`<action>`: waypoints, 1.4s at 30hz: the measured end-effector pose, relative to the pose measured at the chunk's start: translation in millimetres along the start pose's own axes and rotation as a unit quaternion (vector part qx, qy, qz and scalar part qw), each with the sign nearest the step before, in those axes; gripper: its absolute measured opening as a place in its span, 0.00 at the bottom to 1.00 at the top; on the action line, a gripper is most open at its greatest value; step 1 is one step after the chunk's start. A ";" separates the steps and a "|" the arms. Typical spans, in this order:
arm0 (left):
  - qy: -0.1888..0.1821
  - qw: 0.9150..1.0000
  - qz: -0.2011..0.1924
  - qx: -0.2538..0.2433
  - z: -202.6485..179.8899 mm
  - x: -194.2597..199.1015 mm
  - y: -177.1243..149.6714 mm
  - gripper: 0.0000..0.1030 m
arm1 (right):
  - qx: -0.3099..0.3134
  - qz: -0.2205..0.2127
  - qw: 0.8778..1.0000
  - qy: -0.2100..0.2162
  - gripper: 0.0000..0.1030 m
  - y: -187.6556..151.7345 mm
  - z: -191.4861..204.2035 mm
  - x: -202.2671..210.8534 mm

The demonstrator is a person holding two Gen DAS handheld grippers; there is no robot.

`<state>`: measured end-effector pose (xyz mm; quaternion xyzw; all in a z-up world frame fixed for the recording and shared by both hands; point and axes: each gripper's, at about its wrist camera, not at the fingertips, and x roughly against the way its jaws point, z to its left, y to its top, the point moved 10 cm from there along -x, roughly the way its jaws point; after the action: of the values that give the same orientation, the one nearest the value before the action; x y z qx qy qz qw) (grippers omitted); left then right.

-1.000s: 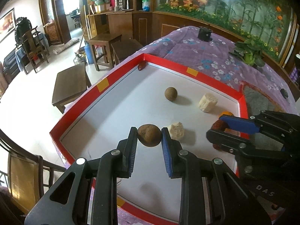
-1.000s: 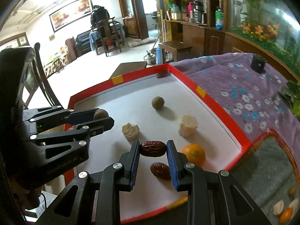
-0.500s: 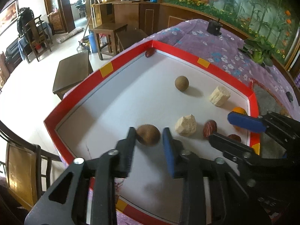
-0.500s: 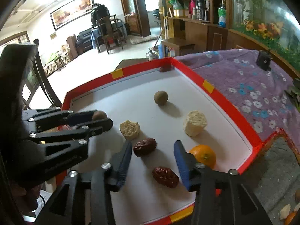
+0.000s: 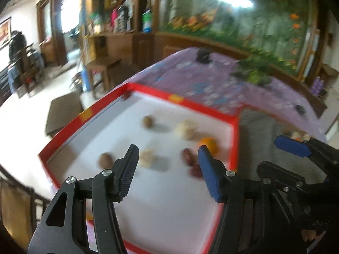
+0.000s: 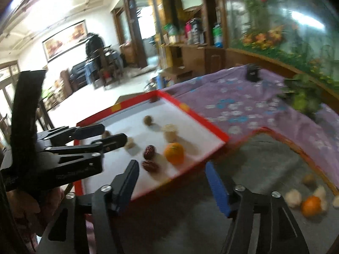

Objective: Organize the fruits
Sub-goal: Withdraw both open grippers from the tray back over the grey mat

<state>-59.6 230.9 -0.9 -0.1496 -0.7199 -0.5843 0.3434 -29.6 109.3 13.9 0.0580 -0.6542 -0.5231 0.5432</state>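
Observation:
A red-rimmed white tray [image 5: 197, 103] [image 6: 199, 116] holds two brown round fruits [image 5: 105, 160] [image 5: 147, 122], two pale chunks [image 5: 147, 158] [image 5: 186, 128], two red dates [image 5: 186, 156] [image 6: 149, 151] and an orange [image 5: 208, 144] [image 6: 174, 152]. My left gripper [image 5: 167, 171] is open and empty above the tray's near part. My right gripper [image 6: 171, 182] is open and empty, raised over the tray's right edge; it also shows in the left wrist view [image 5: 281, 154]. The views are blurred.
A grey mat with a red rim [image 6: 275, 154] lies right of the tray and holds more fruit, including an orange [image 6: 311, 205] and pale pieces [image 6: 293, 198]. A purple flowered cloth [image 6: 243, 97] covers the table. A green plant [image 6: 305, 97] stands at the back right.
Both grippers opened, let go of the brown fruit and the red date onto the tray, and drew back and up, swinging right toward the grey mat.

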 end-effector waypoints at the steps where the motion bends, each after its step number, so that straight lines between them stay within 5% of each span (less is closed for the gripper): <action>1: -0.007 1.000 -0.008 -0.007 -9.1 2.1 1.7 0.57 | -0.010 -0.003 1.000 -0.011 0.65 -4.4 -10.9 7.9; 6: -0.039 0.997 -0.037 -0.048 -67.8 9.4 9.7 0.57 | -0.044 -0.002 0.998 -0.050 0.65 -28.3 -50.7 34.5; 13: -0.082 0.992 -0.003 -0.100 -141.8 -5.4 -0.4 0.57 | -0.081 -0.003 0.990 -0.120 0.65 -66.7 -111.1 83.6; 20: -0.117 0.983 0.036 -0.134 -203.7 -20.7 -19.1 0.57 | -0.114 -0.018 0.983 -0.145 0.65 -99.1 -154.6 122.0; 32: -0.120 0.978 0.085 -0.151 -234.7 -55.1 -31.9 0.57 | -0.169 -0.008 0.979 -0.115 0.65 -124.6 -184.0 120.8; 42: -0.145 0.964 0.110 -0.196 -268.8 -85.9 -29.2 0.56 | -0.171 -0.001 0.979 -0.110 0.65 -127.3 -194.2 117.1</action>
<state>70.1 -14.8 -58.1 -0.3754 -0.6125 -0.6448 0.2610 10.3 -143.6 -31.8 -0.0930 -0.6104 -0.6311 0.4695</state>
